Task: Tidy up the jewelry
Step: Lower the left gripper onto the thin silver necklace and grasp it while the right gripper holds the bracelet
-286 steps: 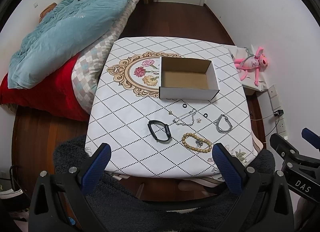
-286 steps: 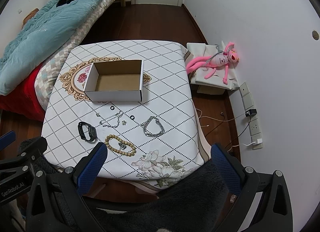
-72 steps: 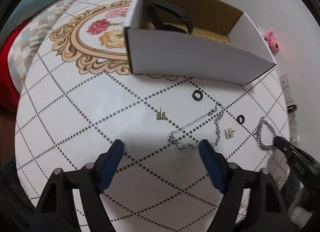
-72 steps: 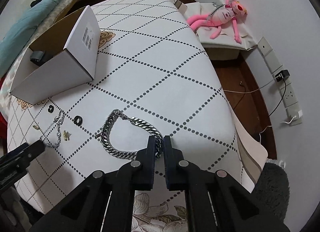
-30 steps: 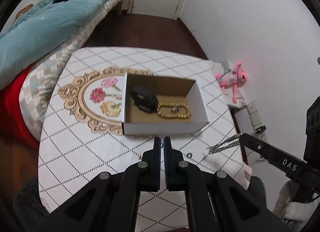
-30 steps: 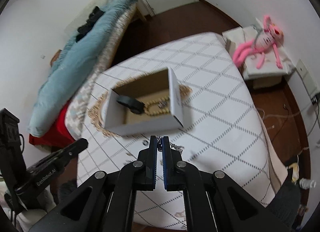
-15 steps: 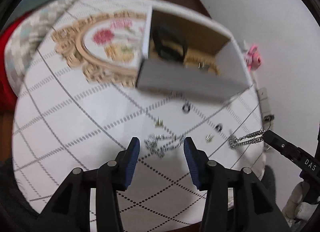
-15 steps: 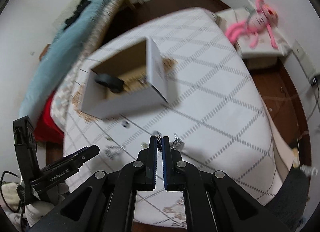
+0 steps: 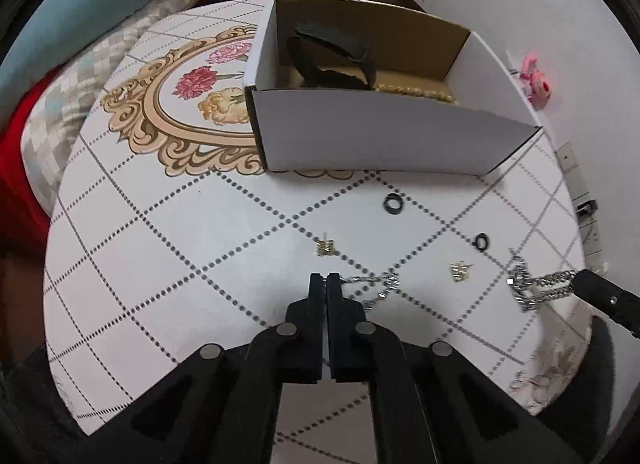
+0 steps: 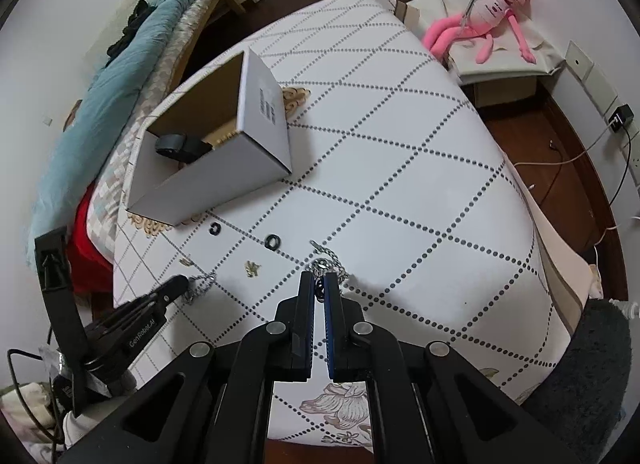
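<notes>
the left gripper (image 9: 327,284) has its fingers pressed together on the thin silver necklace (image 9: 380,284) lying on the counter (image 9: 160,264), and the right gripper (image 10: 319,284) is clamped on the chunky chain bracelet (image 10: 328,264). beyond them lie two gold earrings (image 9: 325,247) and two black rings (image 9: 393,199). farthest, the cardboard box (image 9: 360,132) holds a black band (image 9: 332,56) and a bead bracelet (image 9: 416,89).
</notes>
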{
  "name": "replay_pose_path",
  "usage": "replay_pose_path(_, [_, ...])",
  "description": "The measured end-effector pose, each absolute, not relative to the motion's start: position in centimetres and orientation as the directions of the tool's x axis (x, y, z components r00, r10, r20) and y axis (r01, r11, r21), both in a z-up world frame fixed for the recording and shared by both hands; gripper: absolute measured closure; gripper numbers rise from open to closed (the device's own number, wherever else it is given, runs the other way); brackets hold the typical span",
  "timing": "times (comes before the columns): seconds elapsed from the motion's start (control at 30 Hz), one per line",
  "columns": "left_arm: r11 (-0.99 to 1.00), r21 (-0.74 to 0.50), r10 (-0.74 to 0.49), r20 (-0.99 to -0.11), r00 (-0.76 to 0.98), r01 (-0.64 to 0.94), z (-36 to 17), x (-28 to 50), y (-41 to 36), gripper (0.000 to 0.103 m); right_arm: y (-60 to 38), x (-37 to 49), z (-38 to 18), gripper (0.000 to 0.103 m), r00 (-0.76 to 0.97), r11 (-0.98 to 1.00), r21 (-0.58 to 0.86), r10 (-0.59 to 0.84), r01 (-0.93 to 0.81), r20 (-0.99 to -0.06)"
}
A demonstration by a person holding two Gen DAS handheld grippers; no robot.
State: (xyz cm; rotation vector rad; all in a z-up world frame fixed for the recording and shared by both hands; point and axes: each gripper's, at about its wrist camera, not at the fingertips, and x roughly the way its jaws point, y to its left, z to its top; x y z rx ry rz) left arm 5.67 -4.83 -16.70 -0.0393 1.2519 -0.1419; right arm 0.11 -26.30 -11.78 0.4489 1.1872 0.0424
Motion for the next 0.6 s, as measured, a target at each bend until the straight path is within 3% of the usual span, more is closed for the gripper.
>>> replay_pose_path(0.6, [0.929, -0.32, -0.37, -0.8, 0.473, 0.186, -2.4, 7.1, -3.3, 0.103, -23.9, 2.9, -0.2, 0.099, 0.526, 0.894, 0.449, 0.383, -0.001, -0.76])
